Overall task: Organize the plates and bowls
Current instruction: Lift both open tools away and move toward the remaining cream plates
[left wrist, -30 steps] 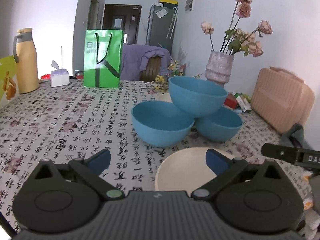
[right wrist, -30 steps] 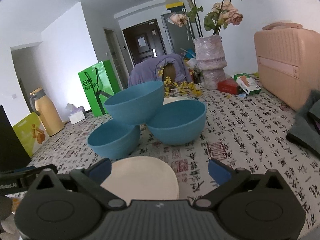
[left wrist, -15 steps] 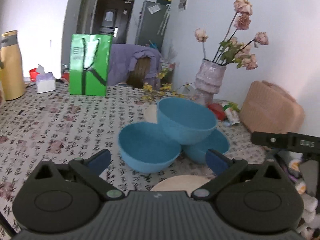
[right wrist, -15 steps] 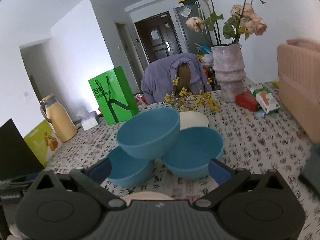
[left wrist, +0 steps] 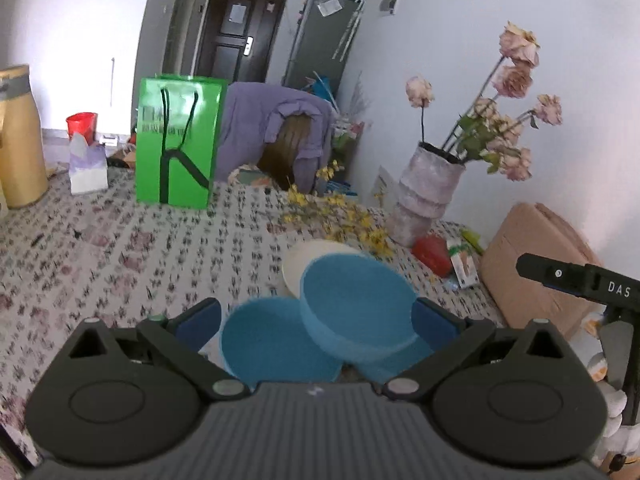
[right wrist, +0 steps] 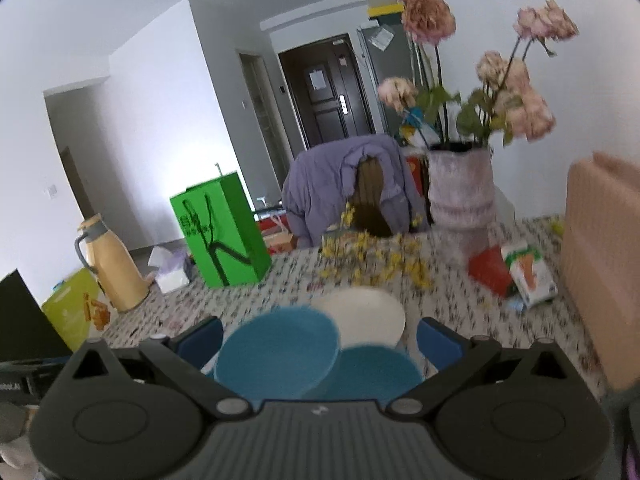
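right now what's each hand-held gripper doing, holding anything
Left hand-held gripper: open, holding nothing.
Right hand-held gripper: open, holding nothing.

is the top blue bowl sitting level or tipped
Tipped. The top blue bowl rests across the rims of two lower blue bowls, and its opening slants toward the camera in the left wrist view. It looks empty.

The table, under a cloth printed with black characters and pink blossoms, carries two blue bowls side by side at 6 o'clock in the left wrist view, a cream plate just behind them, a green bag at 10 o'clock, a tissue pack and yellow flask further left, yellow sprigs near centre, a vase, red box and pink case toward 3 o'clock.
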A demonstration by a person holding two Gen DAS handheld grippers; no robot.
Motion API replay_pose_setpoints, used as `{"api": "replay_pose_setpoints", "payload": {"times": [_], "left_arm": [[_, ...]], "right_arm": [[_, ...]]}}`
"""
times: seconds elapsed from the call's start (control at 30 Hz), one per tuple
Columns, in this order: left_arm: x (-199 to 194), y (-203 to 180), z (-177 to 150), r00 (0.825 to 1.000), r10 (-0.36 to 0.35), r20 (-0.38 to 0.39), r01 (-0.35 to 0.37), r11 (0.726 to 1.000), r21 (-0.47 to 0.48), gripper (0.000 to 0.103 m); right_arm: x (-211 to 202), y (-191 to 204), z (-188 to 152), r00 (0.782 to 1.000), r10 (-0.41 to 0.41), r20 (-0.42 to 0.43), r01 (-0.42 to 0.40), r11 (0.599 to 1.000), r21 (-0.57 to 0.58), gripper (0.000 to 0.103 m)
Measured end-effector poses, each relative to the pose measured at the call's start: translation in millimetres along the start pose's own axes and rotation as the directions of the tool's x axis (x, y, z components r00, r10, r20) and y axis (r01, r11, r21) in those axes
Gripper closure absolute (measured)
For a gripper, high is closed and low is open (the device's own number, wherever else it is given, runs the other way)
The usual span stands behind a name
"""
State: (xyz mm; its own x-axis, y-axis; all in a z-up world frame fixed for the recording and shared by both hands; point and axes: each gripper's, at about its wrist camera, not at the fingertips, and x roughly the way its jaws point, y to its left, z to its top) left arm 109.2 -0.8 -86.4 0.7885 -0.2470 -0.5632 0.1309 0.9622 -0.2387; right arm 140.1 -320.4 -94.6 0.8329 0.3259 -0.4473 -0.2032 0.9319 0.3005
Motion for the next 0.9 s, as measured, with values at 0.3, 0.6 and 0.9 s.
{"api": "replay_pose_setpoints", "payload": {"times": [0.3,0.6,0.9], "left_arm": [[19.4,-28.2,66.0,0.997,0.074,0.036,-0.073,0.997,-0.018,0.0],[79.9,-27.1,109.1,0.97,0.243,0.017,-0.242,0.968,-0.07,0.0],[138.5,-16.3,131.4,0.95,0.31,-0.041,-0.313,0.946,-0.083,0.0]], "right_arm": [[50.2,-41.2,66.7,0.999,0.034,-0.032,-0.031,0.996,0.082,0.0],[128.3,-78.1,86.3,0.994,-0.052,-0.101,0.064,0.991,0.12,0.0],[180.2,-107.0,73.0,0.995,-0.029,-0.093,0.047,0.979,0.2,0.0]]}}
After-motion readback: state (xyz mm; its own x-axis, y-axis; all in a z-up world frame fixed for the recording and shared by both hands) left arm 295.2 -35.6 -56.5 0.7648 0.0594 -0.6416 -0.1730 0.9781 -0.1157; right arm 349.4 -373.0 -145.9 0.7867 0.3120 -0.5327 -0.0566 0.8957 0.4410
